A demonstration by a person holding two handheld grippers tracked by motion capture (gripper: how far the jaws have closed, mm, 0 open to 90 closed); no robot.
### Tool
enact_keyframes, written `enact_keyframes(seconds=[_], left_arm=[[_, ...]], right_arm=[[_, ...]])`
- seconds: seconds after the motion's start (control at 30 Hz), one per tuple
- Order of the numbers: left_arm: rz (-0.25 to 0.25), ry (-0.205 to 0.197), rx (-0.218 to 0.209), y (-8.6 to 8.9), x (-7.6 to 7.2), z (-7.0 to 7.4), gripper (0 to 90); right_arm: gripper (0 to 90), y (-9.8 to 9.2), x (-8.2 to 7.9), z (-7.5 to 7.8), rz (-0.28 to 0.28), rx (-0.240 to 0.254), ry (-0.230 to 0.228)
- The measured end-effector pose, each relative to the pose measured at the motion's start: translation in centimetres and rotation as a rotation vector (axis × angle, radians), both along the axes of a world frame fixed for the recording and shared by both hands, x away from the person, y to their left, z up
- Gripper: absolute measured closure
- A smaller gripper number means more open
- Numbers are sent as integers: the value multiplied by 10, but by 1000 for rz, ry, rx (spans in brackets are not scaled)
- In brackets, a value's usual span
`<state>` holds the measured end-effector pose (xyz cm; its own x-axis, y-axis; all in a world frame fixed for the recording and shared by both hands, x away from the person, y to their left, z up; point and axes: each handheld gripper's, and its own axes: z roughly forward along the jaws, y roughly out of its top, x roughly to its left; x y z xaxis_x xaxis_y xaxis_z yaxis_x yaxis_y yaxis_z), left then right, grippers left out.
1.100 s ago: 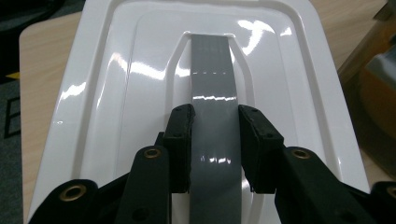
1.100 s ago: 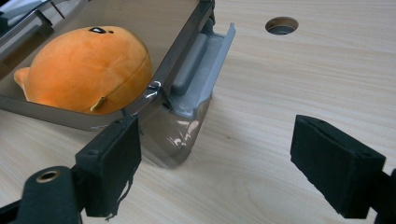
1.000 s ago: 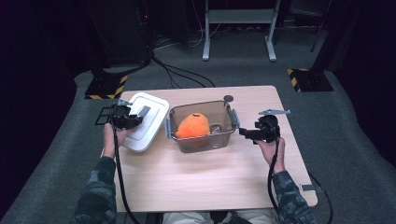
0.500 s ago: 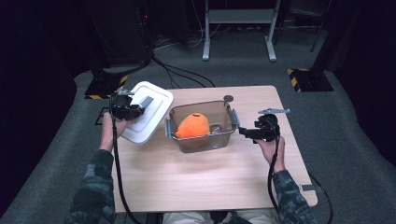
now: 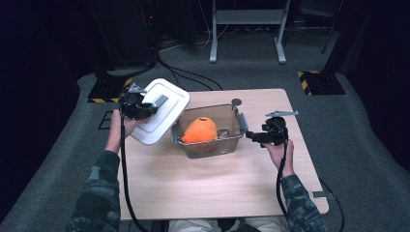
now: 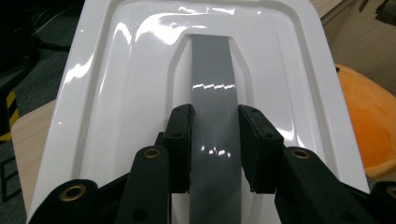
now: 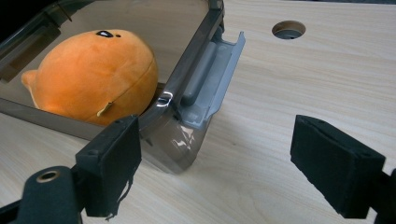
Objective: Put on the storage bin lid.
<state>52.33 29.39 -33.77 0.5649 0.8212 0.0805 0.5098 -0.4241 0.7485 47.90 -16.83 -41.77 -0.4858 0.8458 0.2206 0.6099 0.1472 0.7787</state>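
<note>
a light wooden surface [image 5: 217, 193] with rounded corners stands on grey carpet [image 5: 367, 159]; a small round hole [image 5: 236, 102] sits near its far edge. the room beyond is dark. a pale metal frame [image 5: 246, 21] stands at the back, black cables [image 5: 188, 75] trail across the carpet, and two dark bases edged with yellow-black hazard tape [image 5: 319, 82] flank the surface at far left and far right.

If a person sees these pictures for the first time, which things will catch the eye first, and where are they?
The orange plush toy stands out first, sitting inside the clear container in the middle of the wooden table. Next is the white lid, held tilted above the table's left side by the left gripper, whose jaws clamp the lid's grey handle.
</note>
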Motion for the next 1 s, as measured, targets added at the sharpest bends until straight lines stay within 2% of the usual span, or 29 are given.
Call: enact_keyframes(seconds=[0.2, 0.5, 0.73, 1.0], left_arm=[[-47, -1, -3, -13, 0, 8, 660], [-124, 7, 18, -38, 2, 15, 660], [-172, 18, 21, -55, 4, 15, 660], [-244, 45, 52, -76, 8, 12, 660]], right_arm=[[157, 0, 1, 2, -1, -1, -4], [157, 1, 2, 4, 3, -2, 0], [158, 0, 2, 6, -2, 1, -5], [157, 0, 2, 5, 1, 6, -3]])
